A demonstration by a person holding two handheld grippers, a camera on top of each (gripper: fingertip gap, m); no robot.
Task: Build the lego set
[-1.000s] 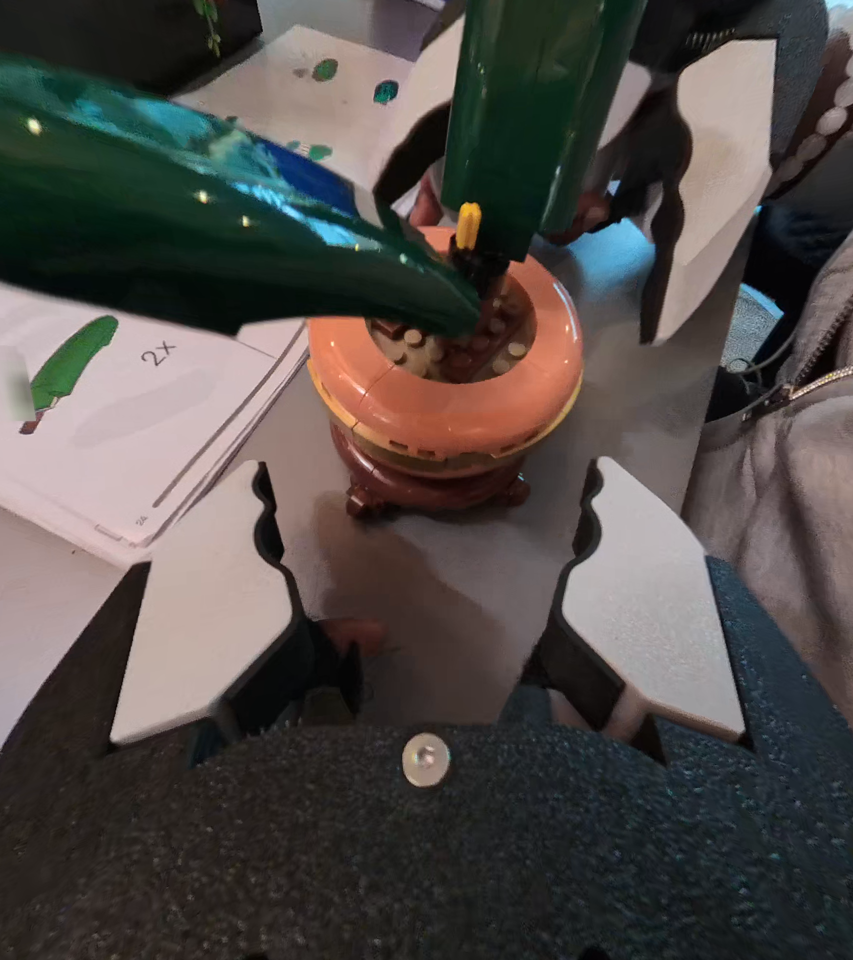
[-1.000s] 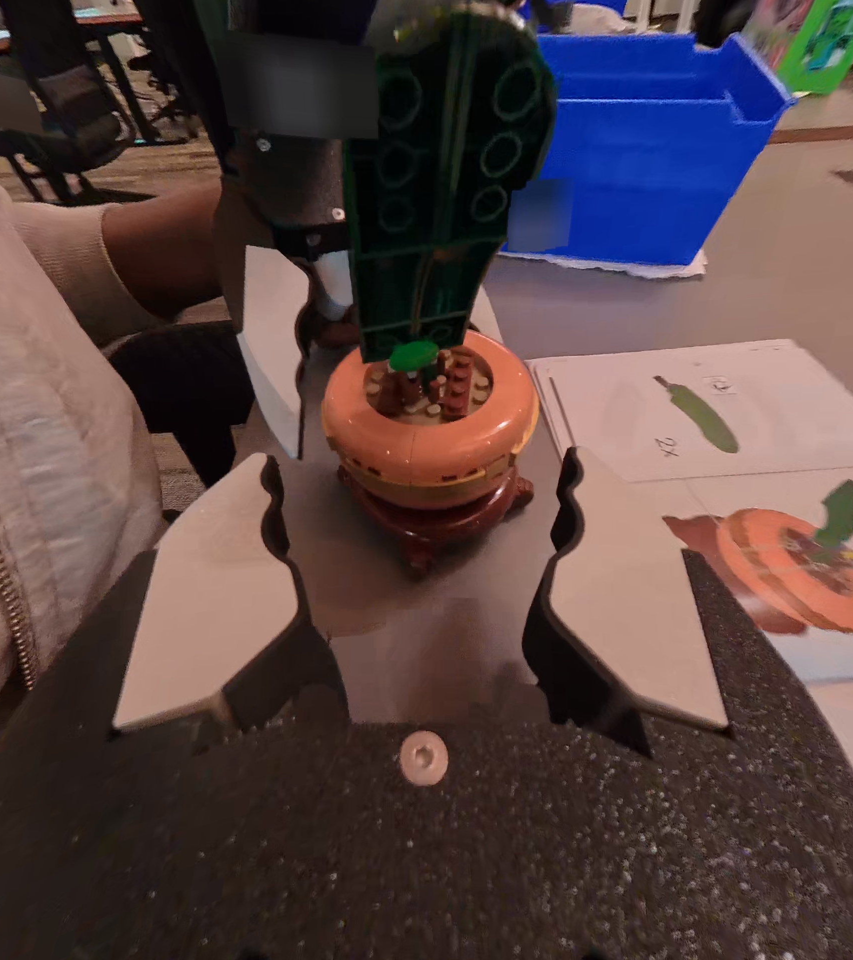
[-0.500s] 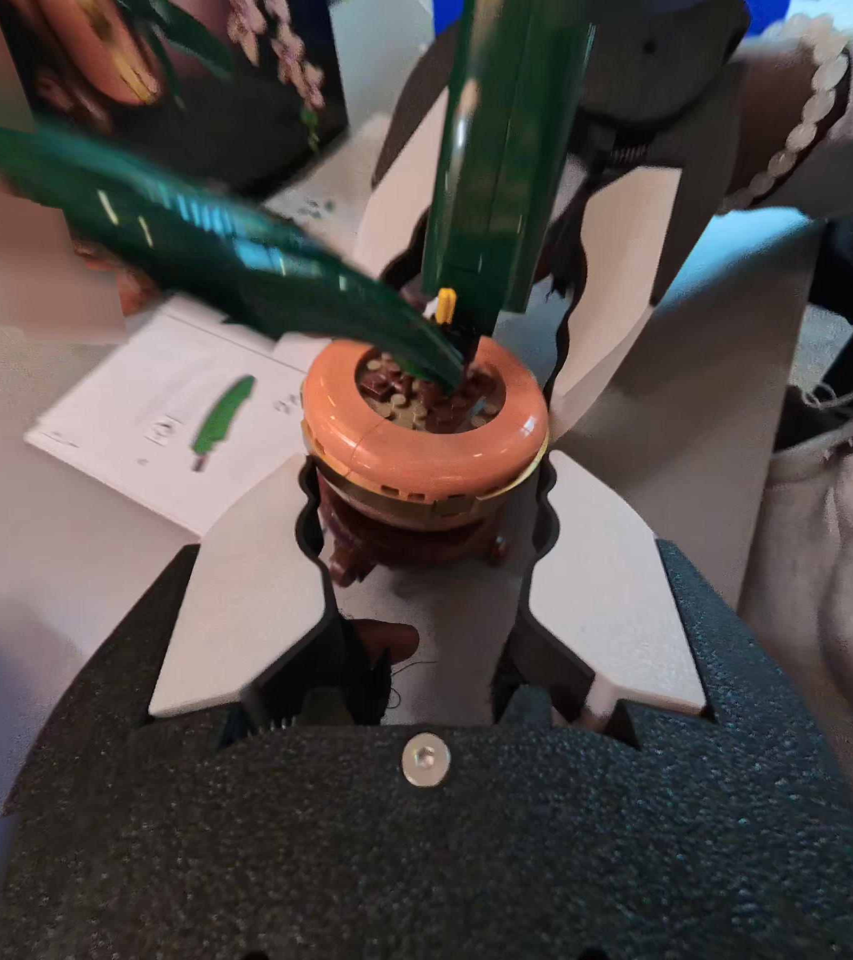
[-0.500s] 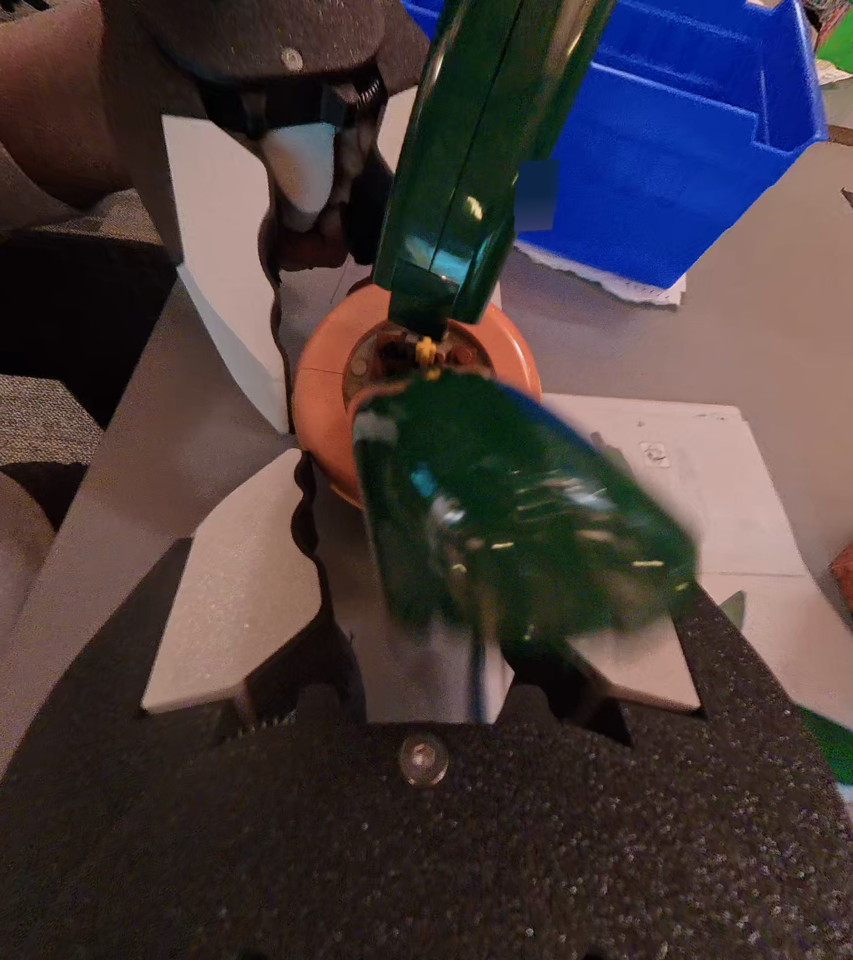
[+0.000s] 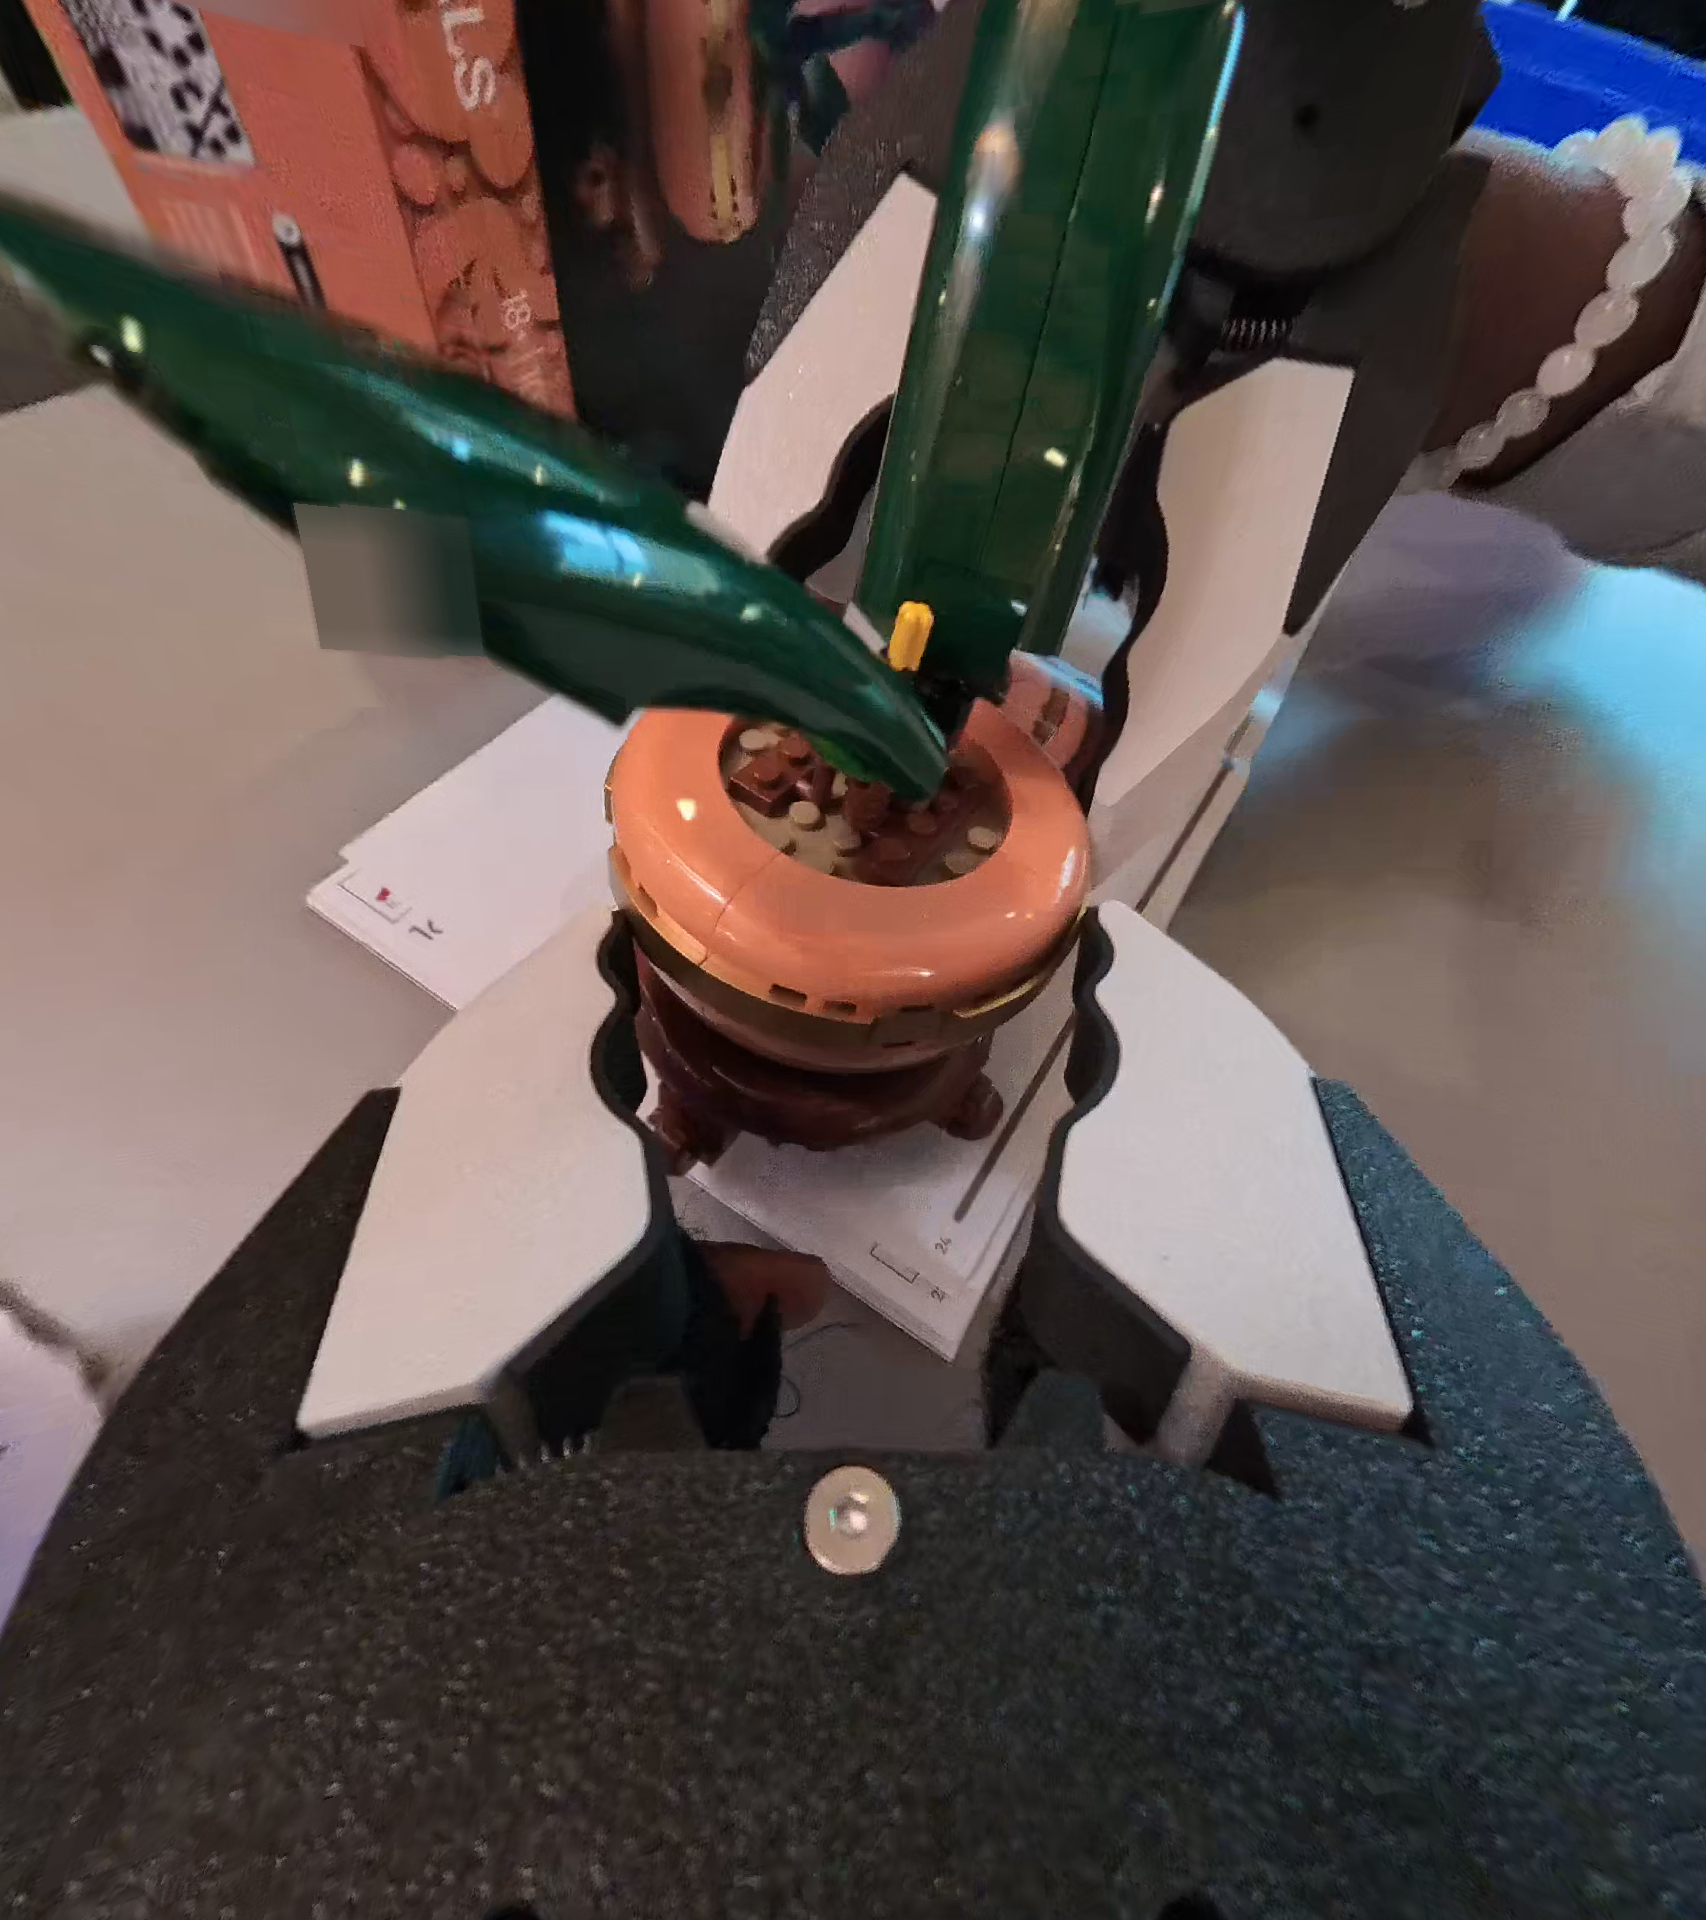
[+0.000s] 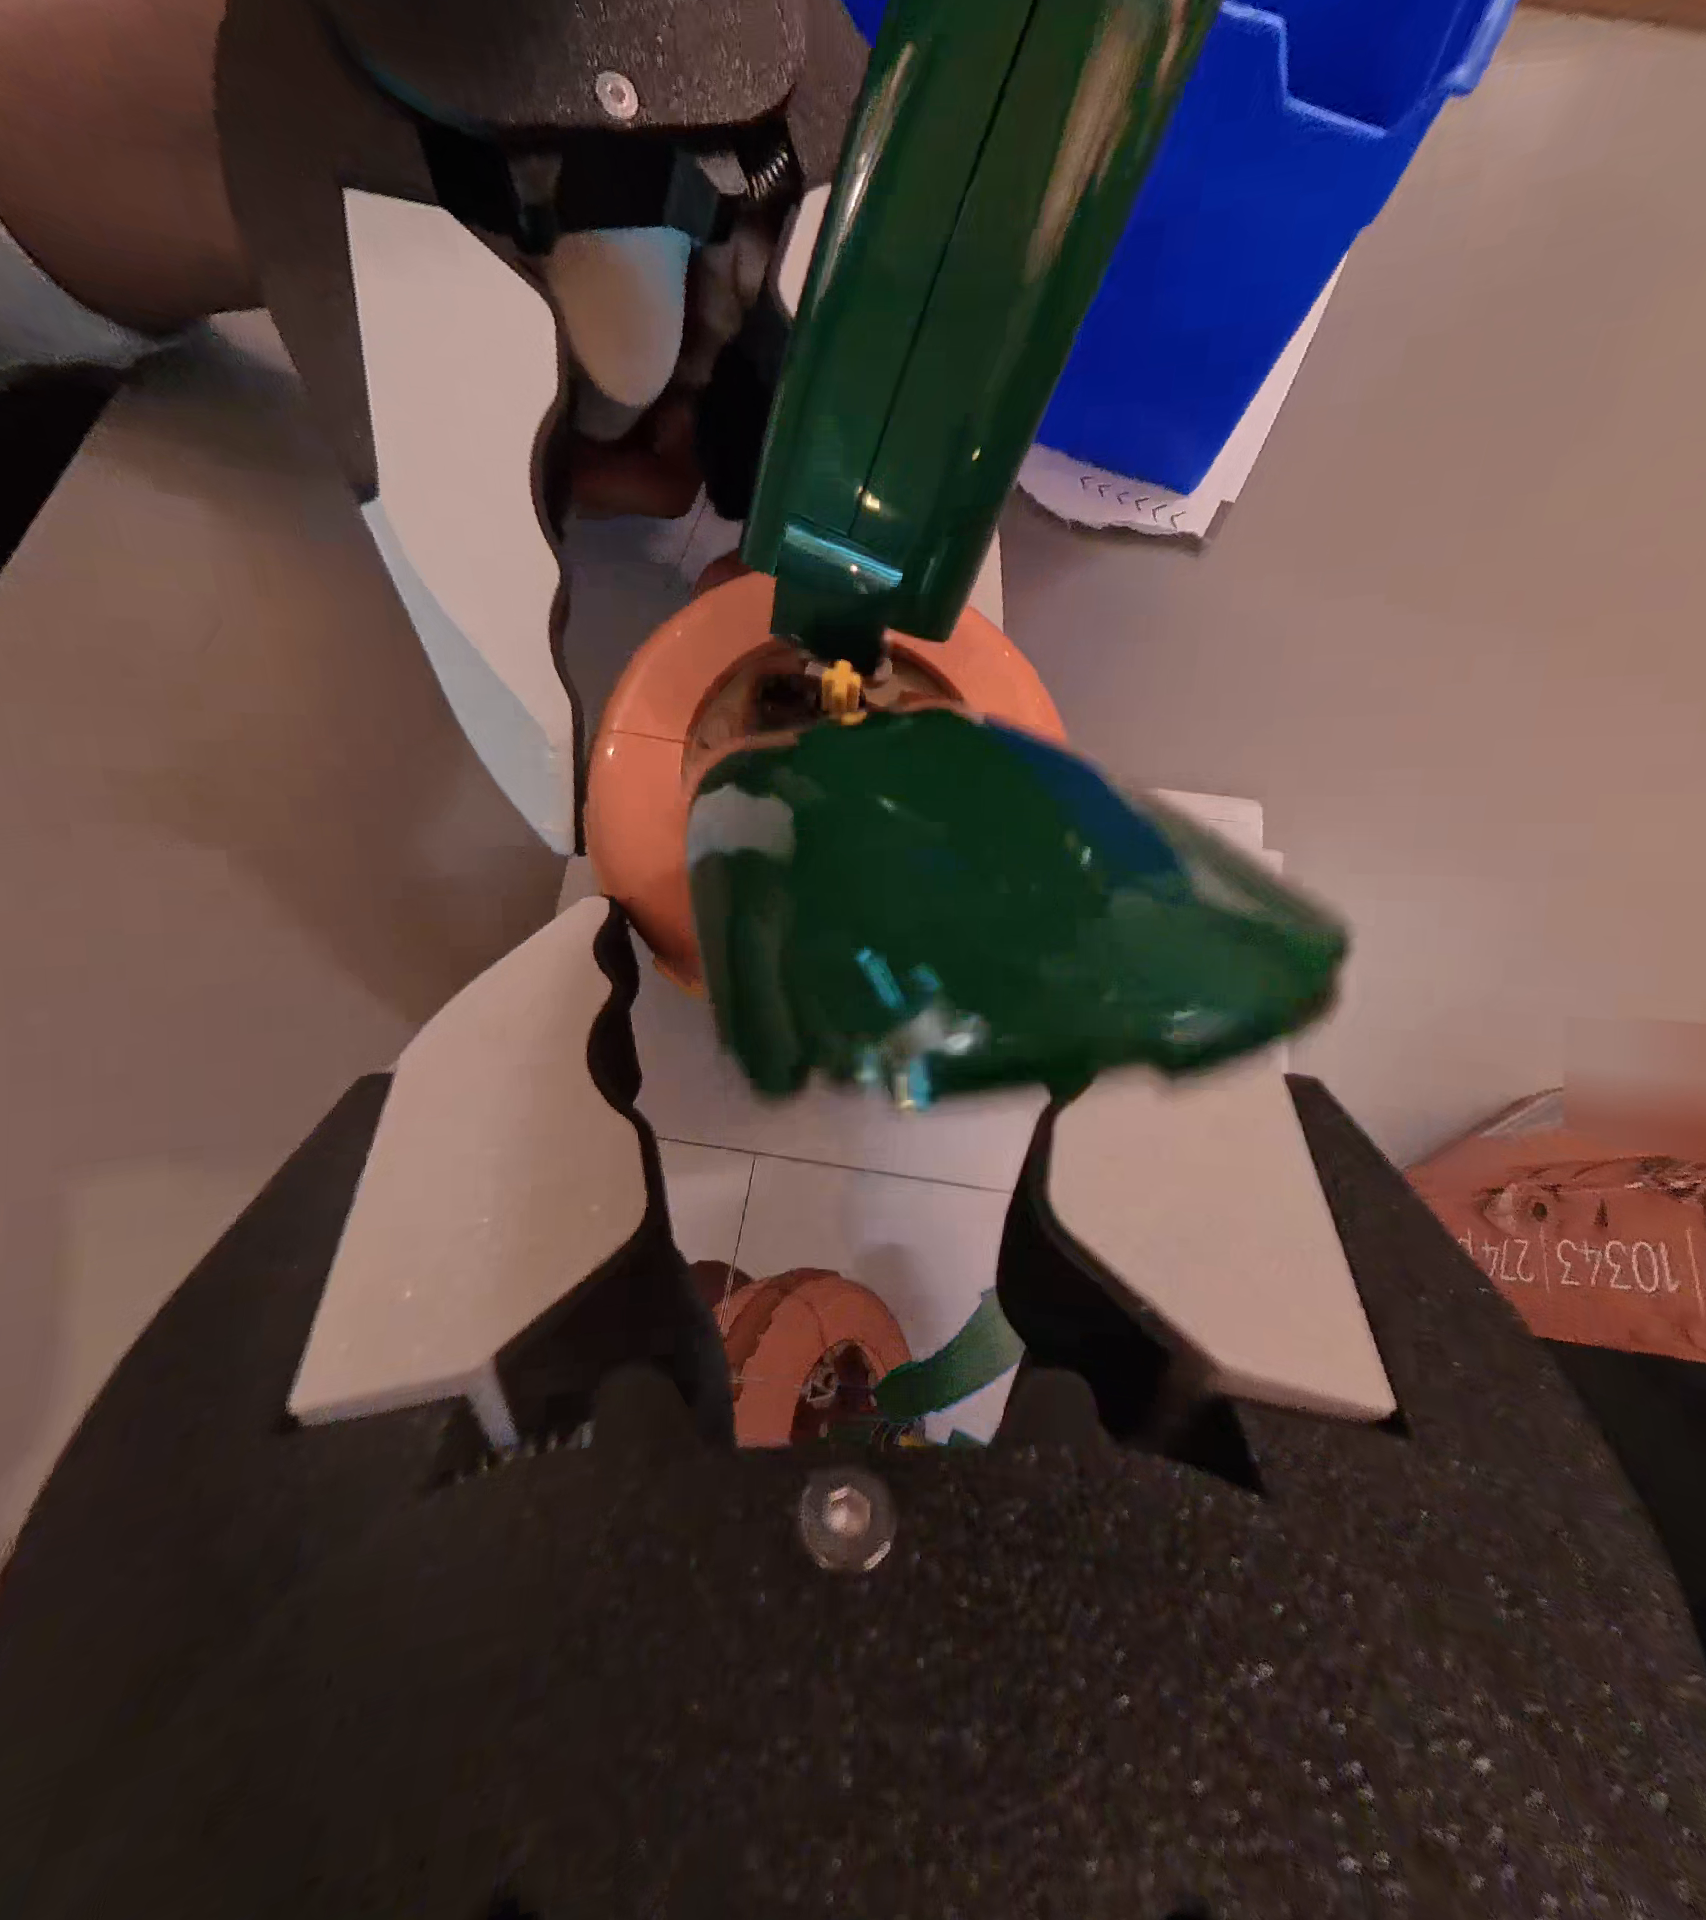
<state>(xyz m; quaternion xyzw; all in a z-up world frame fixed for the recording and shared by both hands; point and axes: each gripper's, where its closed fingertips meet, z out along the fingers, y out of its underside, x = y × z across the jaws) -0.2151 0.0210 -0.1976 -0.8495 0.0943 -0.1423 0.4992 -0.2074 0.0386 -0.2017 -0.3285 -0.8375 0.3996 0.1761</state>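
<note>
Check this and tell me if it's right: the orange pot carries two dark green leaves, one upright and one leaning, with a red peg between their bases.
Wrong in one respect: the peg is yellow, not red, as the left wrist view shows. The rest stands: the orange pot carries two dark green leaves, the upright leaf and the leaning leaf, with the peg between their bases.

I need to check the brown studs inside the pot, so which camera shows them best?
The left wrist view: it looks down into the pot and shows the studs clearly. In the right wrist view, the drooping leaf hides nearly all of the pot's inside.
</note>
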